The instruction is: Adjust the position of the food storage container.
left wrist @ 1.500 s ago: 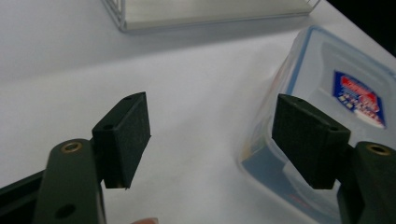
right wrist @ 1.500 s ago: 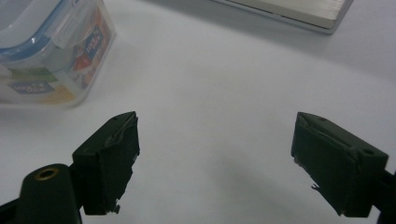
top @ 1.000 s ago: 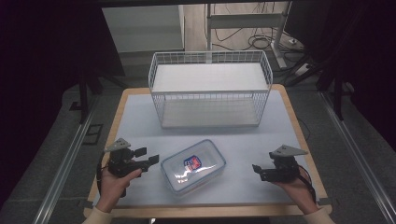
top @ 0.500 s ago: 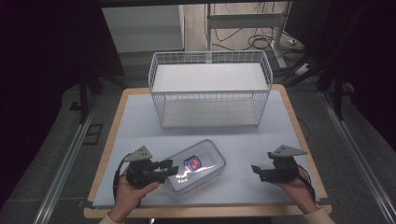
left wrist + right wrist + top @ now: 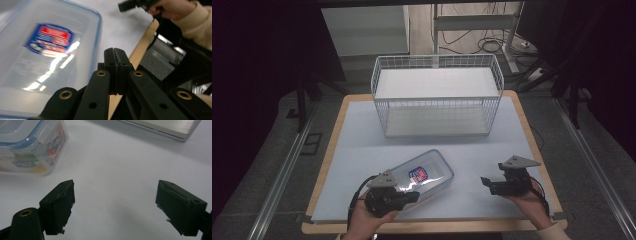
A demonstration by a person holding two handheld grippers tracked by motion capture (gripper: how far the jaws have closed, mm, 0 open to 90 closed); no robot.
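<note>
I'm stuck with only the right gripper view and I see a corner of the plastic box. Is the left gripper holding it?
Observer: No. The left gripper is shut on nothing; its jaws have just been closing beside the lidded box.
Operator: Which side of the box?
Observer: At its near end, by the table's front edge.
Operator: What's beyond the box?
Observer: A white wire basket, at the table's far side.

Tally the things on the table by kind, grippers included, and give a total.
Clear plastic container with blue-rimmed lid: 1
White wire basket: 1
Hand-held grippers: 2, the left gripper and the right gripper
Total: 4
</note>
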